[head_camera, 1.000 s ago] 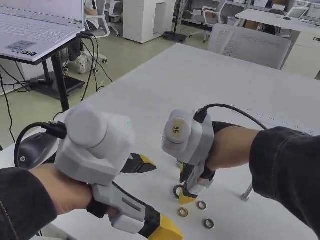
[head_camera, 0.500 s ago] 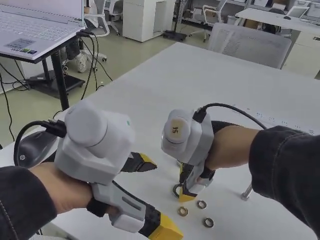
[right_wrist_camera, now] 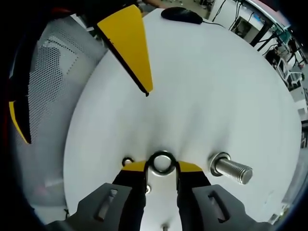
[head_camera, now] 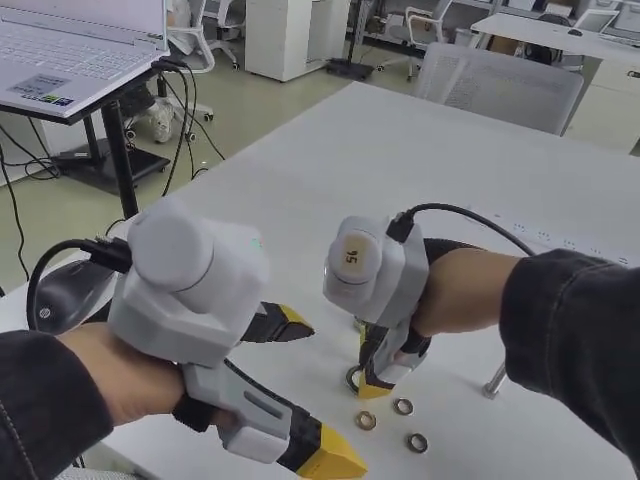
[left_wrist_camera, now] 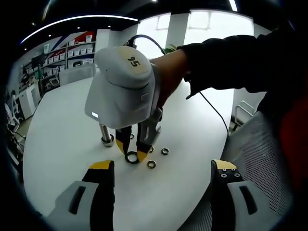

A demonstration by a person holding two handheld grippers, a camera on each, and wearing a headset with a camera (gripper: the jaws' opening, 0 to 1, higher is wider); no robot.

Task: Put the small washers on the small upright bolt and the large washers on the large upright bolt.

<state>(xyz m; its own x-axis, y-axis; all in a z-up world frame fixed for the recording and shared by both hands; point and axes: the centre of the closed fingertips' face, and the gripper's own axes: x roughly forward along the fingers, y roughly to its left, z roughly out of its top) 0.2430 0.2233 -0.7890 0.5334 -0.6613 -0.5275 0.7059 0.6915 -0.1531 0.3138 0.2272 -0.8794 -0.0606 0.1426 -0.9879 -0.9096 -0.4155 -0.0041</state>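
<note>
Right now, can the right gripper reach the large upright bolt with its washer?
Probably yes. The right gripper is shut on a large washer, and the large upright bolt stands close beside it on the white table, with nothing between them.

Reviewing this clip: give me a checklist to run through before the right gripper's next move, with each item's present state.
1. Right gripper tongs shut on the large washer: ok.
2. Large bolt standing upright on the table: ok.
3. Left gripper open, apart from the large bolt: ok.
4. Large washer lifted off the table: cannot tell.
5. Small washers lying loose, not caught in the tongs: ok.
</note>
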